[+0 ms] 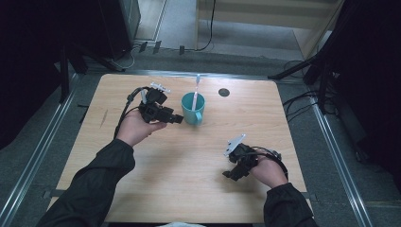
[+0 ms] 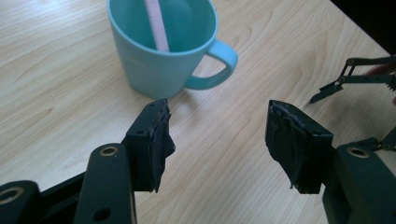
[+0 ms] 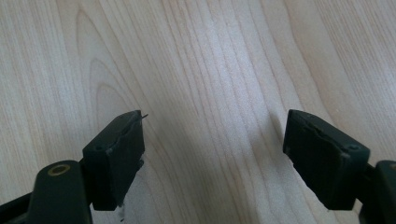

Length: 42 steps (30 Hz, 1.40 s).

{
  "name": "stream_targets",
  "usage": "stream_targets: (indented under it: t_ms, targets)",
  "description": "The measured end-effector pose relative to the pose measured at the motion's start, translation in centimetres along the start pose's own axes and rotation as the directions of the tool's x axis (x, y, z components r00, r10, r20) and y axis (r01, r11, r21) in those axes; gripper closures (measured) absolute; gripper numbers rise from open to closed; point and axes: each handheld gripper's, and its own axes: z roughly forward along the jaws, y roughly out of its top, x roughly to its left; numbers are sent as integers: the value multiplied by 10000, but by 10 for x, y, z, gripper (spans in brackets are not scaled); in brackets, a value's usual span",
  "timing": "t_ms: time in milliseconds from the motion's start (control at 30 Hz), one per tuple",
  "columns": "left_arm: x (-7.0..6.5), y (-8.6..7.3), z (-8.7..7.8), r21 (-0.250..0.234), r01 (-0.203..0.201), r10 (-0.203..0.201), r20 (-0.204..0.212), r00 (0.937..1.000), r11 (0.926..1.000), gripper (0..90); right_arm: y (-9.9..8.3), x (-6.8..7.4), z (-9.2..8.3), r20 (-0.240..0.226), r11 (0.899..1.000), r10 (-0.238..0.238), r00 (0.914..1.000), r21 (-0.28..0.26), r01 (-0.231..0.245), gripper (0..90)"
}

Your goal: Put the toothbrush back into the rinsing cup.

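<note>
Two tools are released: left tool (image 2: 217, 140) gapes just behind the mug (image 2: 163, 46) holding a toothbrush (image 2: 156, 25); nudging forward could tip it. Right tool (image 3: 212, 158) idles over bare desk (image 3: 210, 56).

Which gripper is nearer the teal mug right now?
Left. The left gripper sits open just beside the teal mug, not touching it. The right gripper rests open well away, near the table's front edge.

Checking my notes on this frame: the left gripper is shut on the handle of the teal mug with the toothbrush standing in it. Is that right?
Not quite. The left gripper is open, short of the mug and touching nothing, as the left gripper view shows. The toothbrush does stand in the mug.
</note>
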Motion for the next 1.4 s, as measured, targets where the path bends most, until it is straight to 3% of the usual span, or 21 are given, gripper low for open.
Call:
stream_targets:
  t_ms: [400, 533, 567, 767, 900, 1033, 1300, 1400]
  targets:
    - [2, -32, -7, 284, -19, 23, -131, 9999, 9996, 386, 0, 2, -1, 15, 10000, 70, 10000, 51, -70, 204]
    - [2, -42, -8, 291, 85, -84, -32, 10000, 9995, 384, 0, 2, -1, 29, 10000, 67, 10000, 65, -68, 204]
    - [2, -47, -10, 226, 132, -136, 192, 9997, 9997, 384, 0, 2, -1, 41, 10000, 41, 10000, 37, -42, 204]
    - [1, -59, -15, 80, 195, -197, 305, 9993, 9998, 379, 0, 1, -1, 33, 10000, 50, 10000, 3, -50, 204]
    - [2, -70, -19, 72, 276, -277, 254, 9993, 9996, 375, 2, 1, 0, 24, 10000, 12, 10000, -17, -12, 204]
    - [6, -82, -24, 123, 263, -262, -57, 9996, 9996, 374, 5, 1, 1, -2, 10000, -50, 10000, -42, 50, 204]
    - [17, -104, -32, 45, 783, -781, -321, 9964, 9969, 373, 12, -1, 4, -115, 9997, -244, 9996, -37, 244, 204]
    - [19, -112, -33, 146, 798, -790, -486, 9957, 9967, 372, 14, -1, 5, -109, 9997, -232, 9997, -14, 232, 204]
